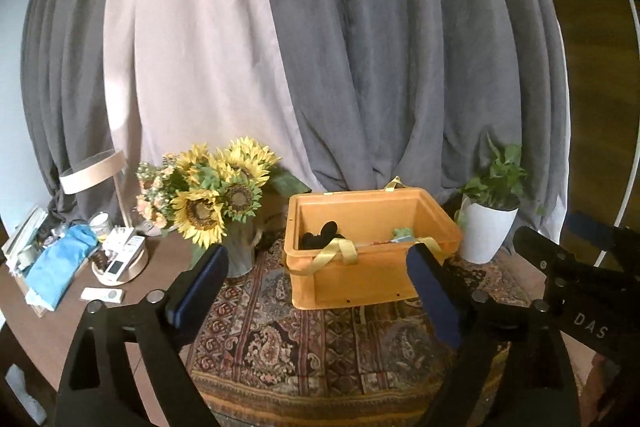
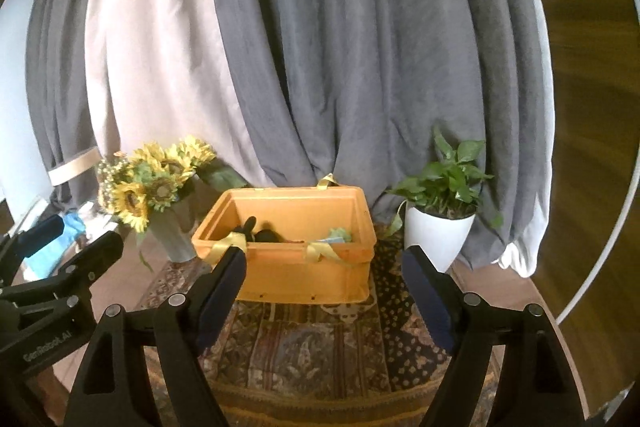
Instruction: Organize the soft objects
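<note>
An orange plastic crate stands on a patterned rug spread over the round wooden bench, and everything else is placed around it. Inside the crate lie the soft objects: a black plush toy toward its left end and a pale green soft item toward its right end, both below the rim. Yellow ribbon handles droop over the crate's near wall, and another ribbon shows at its far rim.

The left hand-held gripper hovers in front of the crate, its jaws spread wide with nothing between them; the blue pads frame the crate's near wall without touching it. The right hand-held gripper also hangs in front of the crate, jaws well apart and empty, clear of the crate. In the right wrist view the left tool appears to the crate's left; in the left wrist view the right tool shows to the crate's right.

To the left of the crate stands a vase of sunflowers. To the crate's right sits a green plant in a white pot. Farther left of the crate lie a blue cloth, a small tray of remotes and a lamp. Behind the crate hang grey and pale curtains.
</note>
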`<act>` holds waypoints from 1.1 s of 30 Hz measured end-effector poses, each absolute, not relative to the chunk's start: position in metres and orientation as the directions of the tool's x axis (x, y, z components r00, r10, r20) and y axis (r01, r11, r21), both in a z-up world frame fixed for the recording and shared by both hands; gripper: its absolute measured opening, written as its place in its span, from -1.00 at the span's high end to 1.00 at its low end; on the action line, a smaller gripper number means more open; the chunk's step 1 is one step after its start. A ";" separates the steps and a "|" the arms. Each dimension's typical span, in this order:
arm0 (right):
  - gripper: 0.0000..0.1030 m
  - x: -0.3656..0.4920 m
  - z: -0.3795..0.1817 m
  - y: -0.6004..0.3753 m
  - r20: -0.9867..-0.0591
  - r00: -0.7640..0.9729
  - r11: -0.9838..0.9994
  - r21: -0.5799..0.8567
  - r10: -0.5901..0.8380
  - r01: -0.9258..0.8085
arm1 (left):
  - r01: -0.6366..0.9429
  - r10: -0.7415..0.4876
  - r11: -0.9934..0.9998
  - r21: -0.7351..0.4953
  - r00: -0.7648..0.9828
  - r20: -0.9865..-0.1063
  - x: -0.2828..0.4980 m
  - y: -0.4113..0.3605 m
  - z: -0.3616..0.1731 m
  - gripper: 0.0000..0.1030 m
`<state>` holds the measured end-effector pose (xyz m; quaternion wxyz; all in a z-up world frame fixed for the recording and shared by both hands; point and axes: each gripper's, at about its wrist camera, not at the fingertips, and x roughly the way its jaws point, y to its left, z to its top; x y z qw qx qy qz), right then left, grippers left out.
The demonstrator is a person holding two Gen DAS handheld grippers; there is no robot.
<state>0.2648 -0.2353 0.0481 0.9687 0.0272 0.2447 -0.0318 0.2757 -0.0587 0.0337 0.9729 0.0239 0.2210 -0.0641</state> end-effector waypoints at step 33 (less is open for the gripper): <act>-0.80 0.059 0.056 -0.259 -0.461 0.884 0.991 0.062 -0.077 0.118 | 0.125 -0.100 0.991 0.043 0.920 -0.378 0.070 -0.071 0.038 -1.00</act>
